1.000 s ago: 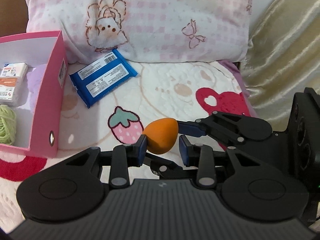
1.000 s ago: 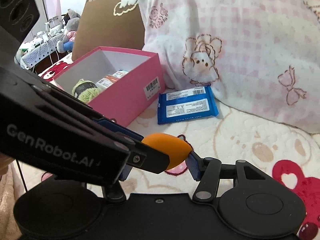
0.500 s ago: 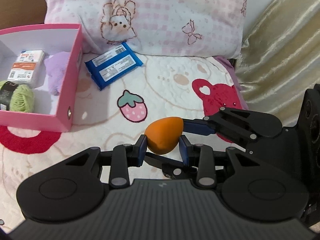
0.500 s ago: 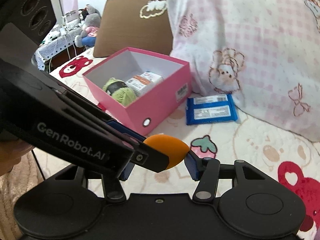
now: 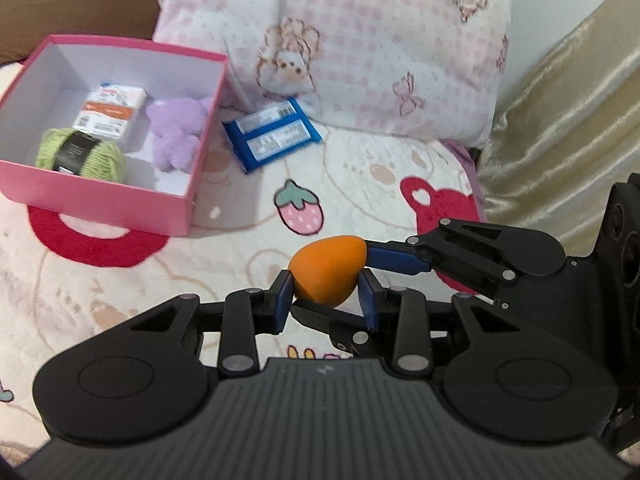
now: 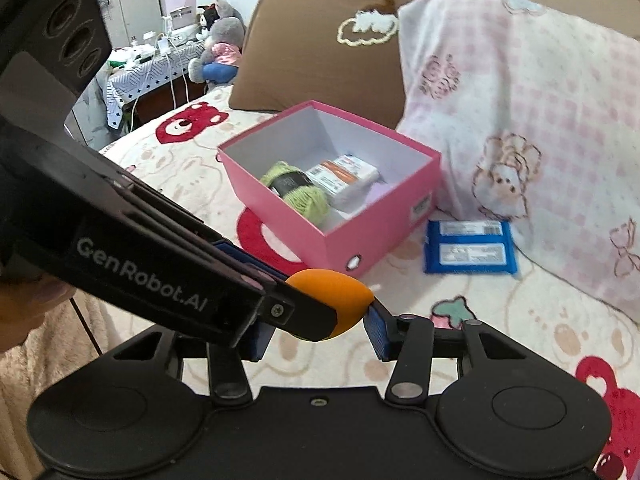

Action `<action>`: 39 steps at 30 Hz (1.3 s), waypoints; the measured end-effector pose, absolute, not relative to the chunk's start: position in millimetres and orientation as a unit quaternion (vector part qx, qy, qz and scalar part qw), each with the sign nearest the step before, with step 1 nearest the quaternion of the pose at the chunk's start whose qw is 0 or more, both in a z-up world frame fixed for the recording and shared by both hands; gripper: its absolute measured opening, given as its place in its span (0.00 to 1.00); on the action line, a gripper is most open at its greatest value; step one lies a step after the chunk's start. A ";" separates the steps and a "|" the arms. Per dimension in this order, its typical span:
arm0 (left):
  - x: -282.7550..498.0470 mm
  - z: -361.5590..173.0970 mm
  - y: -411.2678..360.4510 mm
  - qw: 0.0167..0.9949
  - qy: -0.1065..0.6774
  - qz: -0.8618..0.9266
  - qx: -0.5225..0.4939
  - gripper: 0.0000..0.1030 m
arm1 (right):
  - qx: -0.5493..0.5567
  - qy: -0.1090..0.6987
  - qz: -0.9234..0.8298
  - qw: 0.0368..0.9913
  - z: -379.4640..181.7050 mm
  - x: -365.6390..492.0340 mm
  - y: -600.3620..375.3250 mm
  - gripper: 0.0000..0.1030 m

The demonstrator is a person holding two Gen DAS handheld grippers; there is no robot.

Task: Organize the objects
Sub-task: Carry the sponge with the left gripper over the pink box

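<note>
Orange egg-shaped sponge (image 5: 327,271) aloft over the bedspread (image 5: 240,248), near the cameras, pinched between the blue pads of the left gripper (image 5: 326,300). Right gripper (image 6: 320,332) reaching in crosswise, jaws closing around the same sponge, one pad at its tip, the other side hidden. Risk: two grips squeezing a soft, rounded body at once, likely to squirt it out sideways and drop it short of the pink box (image 5: 200,168), far left. Also possible: fingers of both tools colliding. Blue packet (image 5: 272,136) waiting beside the box, against the pillow (image 5: 360,60).
</note>
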State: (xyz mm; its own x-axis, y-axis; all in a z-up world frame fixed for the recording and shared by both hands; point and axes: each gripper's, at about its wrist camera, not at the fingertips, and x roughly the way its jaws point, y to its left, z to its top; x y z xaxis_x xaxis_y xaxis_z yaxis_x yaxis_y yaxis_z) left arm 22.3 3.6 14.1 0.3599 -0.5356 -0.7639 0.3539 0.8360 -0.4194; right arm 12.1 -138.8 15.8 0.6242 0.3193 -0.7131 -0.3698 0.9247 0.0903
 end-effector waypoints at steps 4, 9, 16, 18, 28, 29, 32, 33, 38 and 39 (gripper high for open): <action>20.1 17.0 24.6 0.827 0.488 -0.255 -0.117 0.33 | -0.030 0.383 0.200 0.901 22.6 16.4 -124.7 0.52; 17.9 22.3 44.2 0.837 0.472 -0.247 -0.124 0.34 | -0.031 0.383 0.208 0.899 29.1 23.8 -110.7 0.51; 27.1 34.1 56.7 0.846 0.459 -0.248 -0.112 0.35 | -0.063 0.372 0.213 0.901 43.4 34.6 -96.1 0.50; 35.8 37.1 61.2 0.842 0.460 -0.254 -0.121 0.35 | -0.074 0.370 0.214 0.901 48.6 41.3 -95.5 0.50; 83.0 43.1 69.2 0.859 0.427 -0.253 -0.128 0.35 | -0.109 0.353 0.217 0.903 62.7 89.8 -96.0 0.49; 89.8 41.9 69.6 0.859 0.426 -0.251 -0.130 0.35 | -0.110 0.354 0.216 0.903 63.5 95.7 -96.7 0.49; 110.5 38.5 72.7 0.860 0.425 -0.246 -0.141 0.35 | -0.116 0.359 0.216 0.900 64.4 118.5 -98.6 0.49; 116.7 36.9 74.9 0.859 0.424 -0.246 -0.147 0.35 | -0.118 0.361 0.217 0.899 64.7 124.0 -98.7 0.49; 143.8 19.1 91.4 0.858 0.423 -0.230 -0.180 0.36 | -0.114 0.383 0.237 0.885 56.0 162.0 -97.2 0.48; 146.5 15.9 93.0 0.862 0.421 -0.224 -0.175 0.36 | -0.112 0.390 0.240 0.882 50.8 169.0 -95.2 0.48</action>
